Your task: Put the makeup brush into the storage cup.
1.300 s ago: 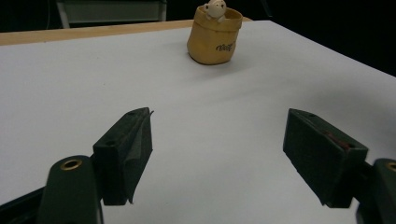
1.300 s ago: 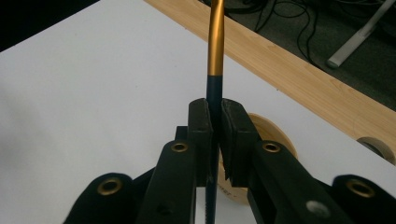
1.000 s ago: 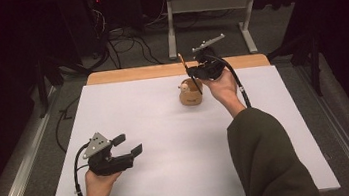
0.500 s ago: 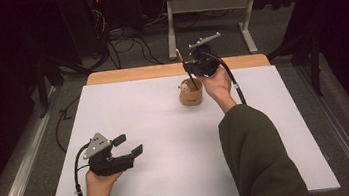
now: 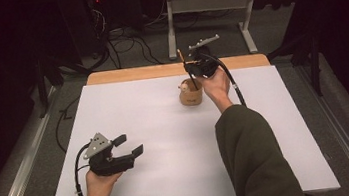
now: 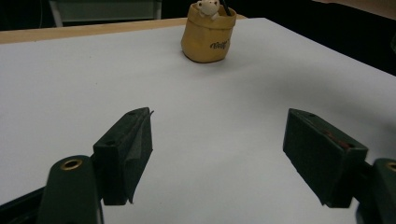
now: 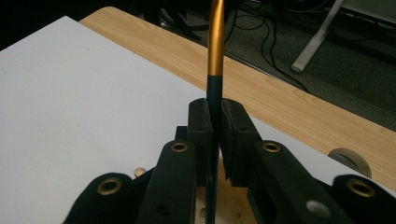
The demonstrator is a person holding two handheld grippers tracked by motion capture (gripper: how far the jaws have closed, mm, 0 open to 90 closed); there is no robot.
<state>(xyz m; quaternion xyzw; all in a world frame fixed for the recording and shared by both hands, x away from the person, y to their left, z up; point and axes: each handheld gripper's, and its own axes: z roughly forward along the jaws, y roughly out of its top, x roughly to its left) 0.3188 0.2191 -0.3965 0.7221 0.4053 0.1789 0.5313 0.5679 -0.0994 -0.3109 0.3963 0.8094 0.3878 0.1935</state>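
A tan pouch-shaped holder (image 5: 191, 96) with a small white bear figure at its rim stands at the far middle of the white table top (image 5: 166, 129). My right gripper (image 5: 190, 69) hangs just above it, shut on a pen (image 5: 184, 62) with a gold upper part and a dark lower part. The pen (image 7: 215, 46) stands nearly upright between the pads of the right gripper (image 7: 214, 109). Its lower end reaches into the holder (image 6: 208, 37). My left gripper (image 5: 130, 146) rests at the near left. The left gripper (image 6: 219, 140) is open with nothing between its jaws.
A strip of bare wood (image 5: 134, 73) runs along the table's far edge. Beyond it lie floor cables (image 5: 120, 39) and a grey table frame (image 5: 211, 3). A metal rail (image 5: 16, 183) runs along the left side.
The right forearm has swung a little to the left while its gripper stays over the holder with the pen. The left gripper has not moved.
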